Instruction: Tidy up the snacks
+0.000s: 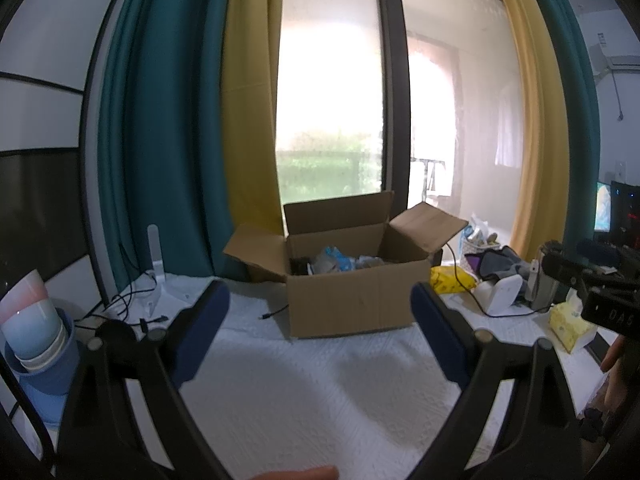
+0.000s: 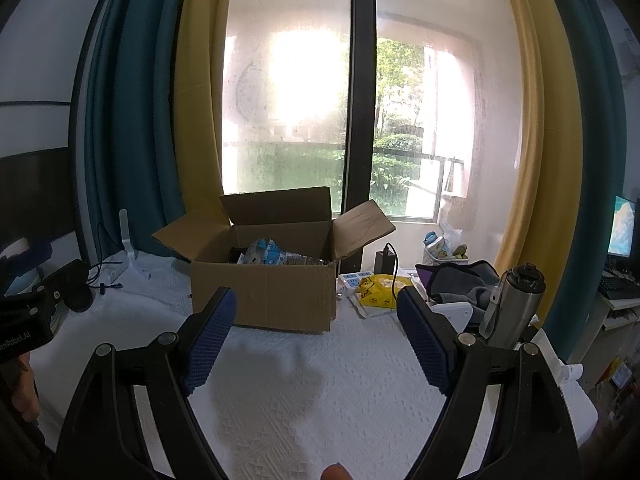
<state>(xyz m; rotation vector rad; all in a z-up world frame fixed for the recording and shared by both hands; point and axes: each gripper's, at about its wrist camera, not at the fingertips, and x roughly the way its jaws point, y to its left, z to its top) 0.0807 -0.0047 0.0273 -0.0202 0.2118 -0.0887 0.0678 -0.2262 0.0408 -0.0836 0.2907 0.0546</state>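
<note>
Both the left tongs (image 1: 320, 312) and right tongs (image 2: 316, 328) hang released and empty over the tabletop (image 2: 280, 392), facing the open cardboard box (image 2: 264, 296) where snack packets (image 2: 266, 257) already lie, so sorting looks barely begun.

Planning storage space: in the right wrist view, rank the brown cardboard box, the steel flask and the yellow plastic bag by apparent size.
1. Brown cardboard box, clearly largest.
2. Steel flask, though it stands nearer the camera, which inflates it.
3. Yellow plastic bag, partly hidden by the right gripper's finger.
</note>
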